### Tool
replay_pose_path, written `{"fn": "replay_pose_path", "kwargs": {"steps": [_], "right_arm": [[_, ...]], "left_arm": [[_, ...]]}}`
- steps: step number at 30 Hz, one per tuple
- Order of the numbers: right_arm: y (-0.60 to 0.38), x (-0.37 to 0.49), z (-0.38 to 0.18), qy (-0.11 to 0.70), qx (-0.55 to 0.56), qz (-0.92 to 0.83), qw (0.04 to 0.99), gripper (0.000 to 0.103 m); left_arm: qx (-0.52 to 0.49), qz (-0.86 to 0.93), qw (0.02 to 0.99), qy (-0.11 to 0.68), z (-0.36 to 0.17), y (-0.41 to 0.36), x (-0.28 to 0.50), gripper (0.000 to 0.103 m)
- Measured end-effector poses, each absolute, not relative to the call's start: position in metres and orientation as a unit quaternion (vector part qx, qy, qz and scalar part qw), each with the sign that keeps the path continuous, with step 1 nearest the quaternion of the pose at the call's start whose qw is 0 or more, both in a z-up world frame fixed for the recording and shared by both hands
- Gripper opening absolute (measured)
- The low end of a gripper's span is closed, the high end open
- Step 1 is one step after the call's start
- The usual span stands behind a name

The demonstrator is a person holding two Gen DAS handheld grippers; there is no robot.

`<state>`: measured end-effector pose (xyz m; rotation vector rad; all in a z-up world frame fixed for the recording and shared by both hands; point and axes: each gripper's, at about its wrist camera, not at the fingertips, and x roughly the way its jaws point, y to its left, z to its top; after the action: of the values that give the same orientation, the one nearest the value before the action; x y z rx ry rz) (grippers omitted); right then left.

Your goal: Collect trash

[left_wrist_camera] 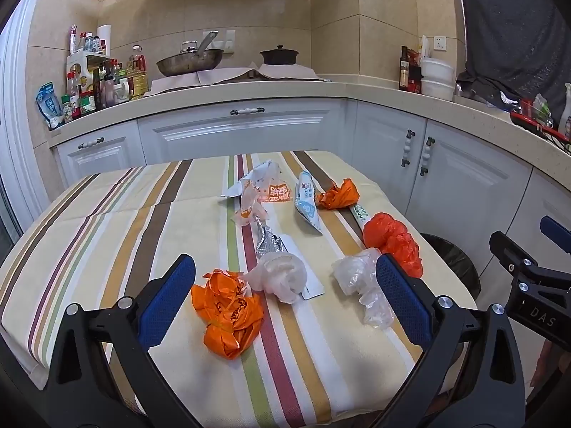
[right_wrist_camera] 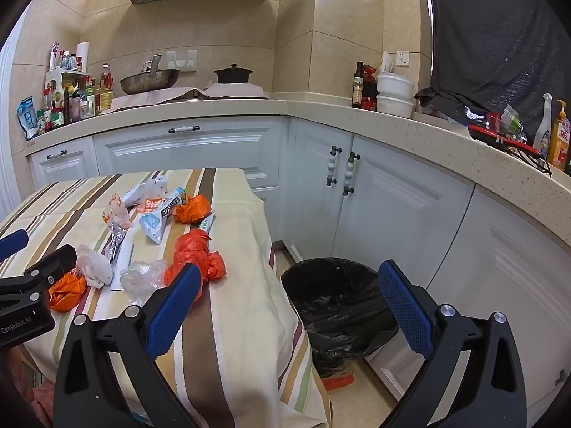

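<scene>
While both grippers' jaws stand spread, striped tablecloth (left_wrist_camera: 107, 235) strewn with wrappers, bin (right_wrist_camera: 339, 303) beside, kitchen counter (right_wrist_camera: 321, 110) behind.

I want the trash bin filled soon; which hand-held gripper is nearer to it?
Right. The right hand-held gripper is open, off the table's edge, with the black-lined trash bin just ahead between its fingers. The left hand-held gripper is open over the table, above the crumpled trash.
</scene>
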<state>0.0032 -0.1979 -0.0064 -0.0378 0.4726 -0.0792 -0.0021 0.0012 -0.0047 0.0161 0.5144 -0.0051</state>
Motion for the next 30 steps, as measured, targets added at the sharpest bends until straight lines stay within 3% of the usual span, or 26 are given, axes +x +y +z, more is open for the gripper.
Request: {"fn": "replay_pose_path", "kwargs": {"steps": [30], "right_arm": [[-0.1992,0.0042,-0.0066,0.235,-0.019,-0.04,0.971,0.097]], "left_arm": [[0.008,0.0,0.966,0.26,-0.0088,0.0058,0.0009,0.099]]}}
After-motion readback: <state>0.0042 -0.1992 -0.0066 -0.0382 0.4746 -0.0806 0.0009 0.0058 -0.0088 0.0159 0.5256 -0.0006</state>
